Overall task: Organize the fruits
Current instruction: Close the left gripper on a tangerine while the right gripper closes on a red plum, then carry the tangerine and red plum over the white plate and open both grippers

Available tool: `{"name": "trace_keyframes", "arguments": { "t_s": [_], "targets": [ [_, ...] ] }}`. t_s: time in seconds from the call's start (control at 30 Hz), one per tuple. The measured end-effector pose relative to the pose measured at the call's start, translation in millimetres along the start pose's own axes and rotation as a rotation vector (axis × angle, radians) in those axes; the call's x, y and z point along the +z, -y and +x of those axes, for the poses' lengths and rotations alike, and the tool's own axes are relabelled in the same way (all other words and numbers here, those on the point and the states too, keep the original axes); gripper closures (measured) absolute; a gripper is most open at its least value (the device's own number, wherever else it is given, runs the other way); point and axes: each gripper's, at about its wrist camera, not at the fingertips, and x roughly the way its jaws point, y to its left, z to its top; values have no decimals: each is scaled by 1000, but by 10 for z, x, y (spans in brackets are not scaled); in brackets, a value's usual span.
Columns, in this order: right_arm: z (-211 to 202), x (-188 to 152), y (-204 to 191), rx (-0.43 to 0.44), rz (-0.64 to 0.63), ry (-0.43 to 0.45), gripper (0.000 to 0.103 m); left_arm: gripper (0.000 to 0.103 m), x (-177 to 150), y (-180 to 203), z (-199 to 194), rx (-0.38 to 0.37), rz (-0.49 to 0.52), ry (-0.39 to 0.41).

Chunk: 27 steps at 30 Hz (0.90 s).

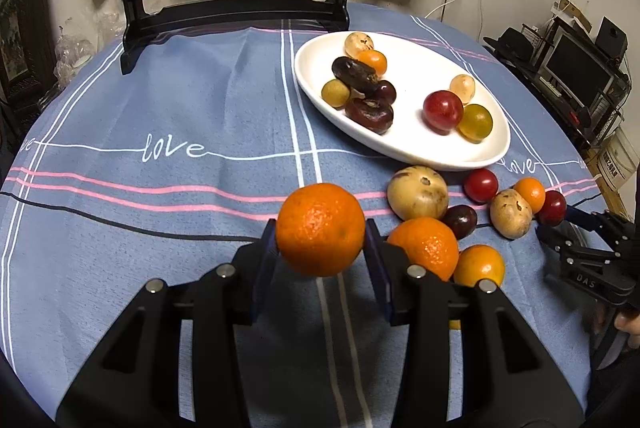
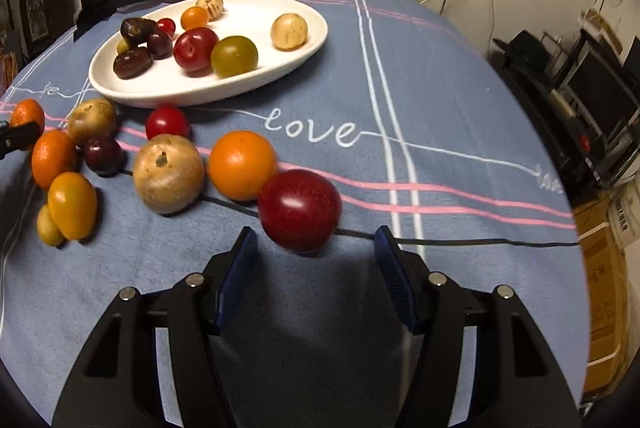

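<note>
step: moving loose fruit to the plate [image 1: 400, 147] | left gripper [image 1: 320, 240]: clamped on 1 orange [image 1: 320, 228] above the bench [image 1: 160, 107] | right gripper [image 2: 316, 264]: jaws apart, red plum [image 2: 300, 209] just ahead on the cloth, not gripped | next: carry orange over plate, release; right closes on plum

The right gripper [image 2: 316, 256] hangs open over the blue tablecloth [image 2: 440, 99], with a red plum [image 2: 299, 210] sitting just ahead of its tips, not pinched. An orange [image 2: 242, 165] touches the plum. The white plate [image 2: 256, 79] of fruit sits toward the table's far edge.
</note>
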Motion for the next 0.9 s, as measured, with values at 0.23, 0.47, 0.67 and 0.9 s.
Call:
{"name": "trace_keyframes", "arguments": {
  "t_s": [0.23,0.47,0.67,0.9],
  "targets": [
    [27,42,171,120,126,26,63,60,-7,8,9,-7,2,-5],
    [-84,51,174,134,149,38,64,60,-20,-16,56,-13,-7,-24],
    [-187,69,208,123,162,77,64,60,-12,-4,16,-19,-4,-5],
    [-420,85,192,187,174,178,64,60,38,94,-108,-34,-1,15]
  ]
}}
